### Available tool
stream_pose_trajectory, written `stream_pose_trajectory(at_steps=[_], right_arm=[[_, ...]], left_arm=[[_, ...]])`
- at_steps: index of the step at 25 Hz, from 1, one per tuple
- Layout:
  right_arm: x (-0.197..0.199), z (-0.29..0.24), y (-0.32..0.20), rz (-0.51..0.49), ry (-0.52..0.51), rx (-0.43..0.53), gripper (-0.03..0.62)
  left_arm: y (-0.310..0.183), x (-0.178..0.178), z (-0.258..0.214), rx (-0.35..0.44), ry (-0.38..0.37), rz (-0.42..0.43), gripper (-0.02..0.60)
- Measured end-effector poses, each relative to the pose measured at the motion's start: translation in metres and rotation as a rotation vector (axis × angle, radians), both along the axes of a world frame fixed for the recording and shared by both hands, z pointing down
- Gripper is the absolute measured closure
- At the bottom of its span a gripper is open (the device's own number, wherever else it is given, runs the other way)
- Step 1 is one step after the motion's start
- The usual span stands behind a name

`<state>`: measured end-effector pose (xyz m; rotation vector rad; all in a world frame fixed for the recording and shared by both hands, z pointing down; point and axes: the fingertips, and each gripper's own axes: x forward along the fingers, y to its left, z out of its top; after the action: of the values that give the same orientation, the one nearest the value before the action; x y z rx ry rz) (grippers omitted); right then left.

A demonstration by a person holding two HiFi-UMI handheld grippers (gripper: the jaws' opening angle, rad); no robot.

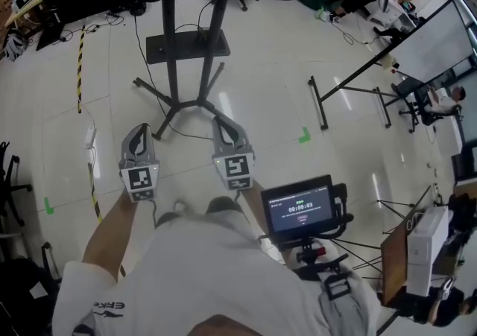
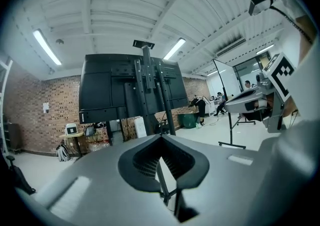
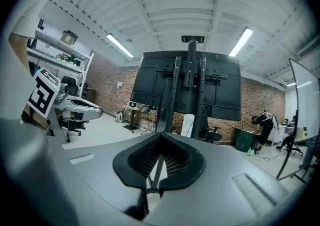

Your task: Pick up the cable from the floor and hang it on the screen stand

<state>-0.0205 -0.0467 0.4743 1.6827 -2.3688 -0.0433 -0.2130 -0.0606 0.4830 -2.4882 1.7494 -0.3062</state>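
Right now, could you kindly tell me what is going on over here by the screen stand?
A person stands facing the screen stand, holding the left hand-held gripper and the right hand-held gripper out in front, roughly level. Both have their jaws together with nothing between them. A thin black cable lies on the floor by the stand's feet, untouched, so the pick-up has not started.

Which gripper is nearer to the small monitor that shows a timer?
Right. The right gripper is just up-left of the small monitor in the head view; the left gripper is farther left, beyond it.
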Motion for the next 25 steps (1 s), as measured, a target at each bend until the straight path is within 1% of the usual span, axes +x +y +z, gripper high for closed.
stream_pose_trajectory(at_steps=[3,7,14,20,25], right_arm=[[0.004,0.004,-0.023,-0.012,0.012,-0.007,0.582],[0.017,0.009,-0.059,-0.035,0.002,-0.013,0.582],[0.036,0.03,-0.132,-0.134,-0.033,-0.036,0.582],[0.048,0.066,-0.182,-0.22,-0.01,-0.1,0.582],[0.038,0.105,-0.214,-0.251,0.02,-0.163,0.582]], left_arm=[[-0.023,0.002,0.007,-0.016,0.0,-0.014,0.58],[-0.054,0.011,0.013,-0.029,-0.014,-0.048,0.58],[-0.104,0.025,0.028,-0.071,-0.046,-0.168,0.58],[-0.146,0.035,0.054,-0.112,-0.089,-0.239,0.58],[-0.174,0.028,0.095,-0.181,-0.113,-0.252,0.58]])
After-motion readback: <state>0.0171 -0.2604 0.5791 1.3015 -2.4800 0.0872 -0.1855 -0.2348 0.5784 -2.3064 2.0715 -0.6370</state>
